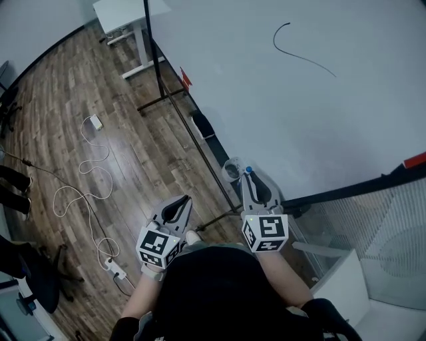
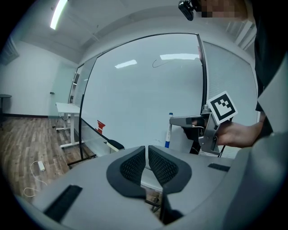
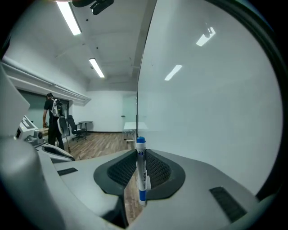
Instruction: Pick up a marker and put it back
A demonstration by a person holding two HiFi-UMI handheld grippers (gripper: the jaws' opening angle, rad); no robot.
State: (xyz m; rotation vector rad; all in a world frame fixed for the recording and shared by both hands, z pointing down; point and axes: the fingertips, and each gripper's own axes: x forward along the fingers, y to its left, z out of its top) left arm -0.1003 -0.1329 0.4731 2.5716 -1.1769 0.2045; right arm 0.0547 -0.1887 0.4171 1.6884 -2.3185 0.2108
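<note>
1. The marker [image 3: 141, 173], white with a blue cap, stands upright between the fingers [image 3: 114, 173] of the right gripper [image 3: 141, 155]. They are clamped on its barrel, and the cap pokes up past the fingertips.
2. In the head view the blue cap shows at the tip of that gripper. The marker is held in the air just beside the lower part of the whiteboard [image 1: 299, 126].
3. The left gripper [image 2: 147, 152] sits lower and to the left, well apart from the marker. Its fingers are together, with only a thin slit between them and nothing in it.
4. The whiteboard carries one curved black line [image 1: 299, 56] high up. A dark block [image 1: 203, 124] rests on the ledge along its lower edge, and a small red piece [image 1: 185, 78] sits farther along.
5. Below lies a wooden floor [image 1: 86, 80]. A white cable [image 1: 83, 193] loops across it to a power strip [image 1: 114, 268].
6. A white table [image 1: 120, 13] stands at the far end of the whiteboard.
7. In the right gripper view, a person [image 3: 51, 117] stands far back in the room, next to an office chair [image 3: 72, 126].
</note>
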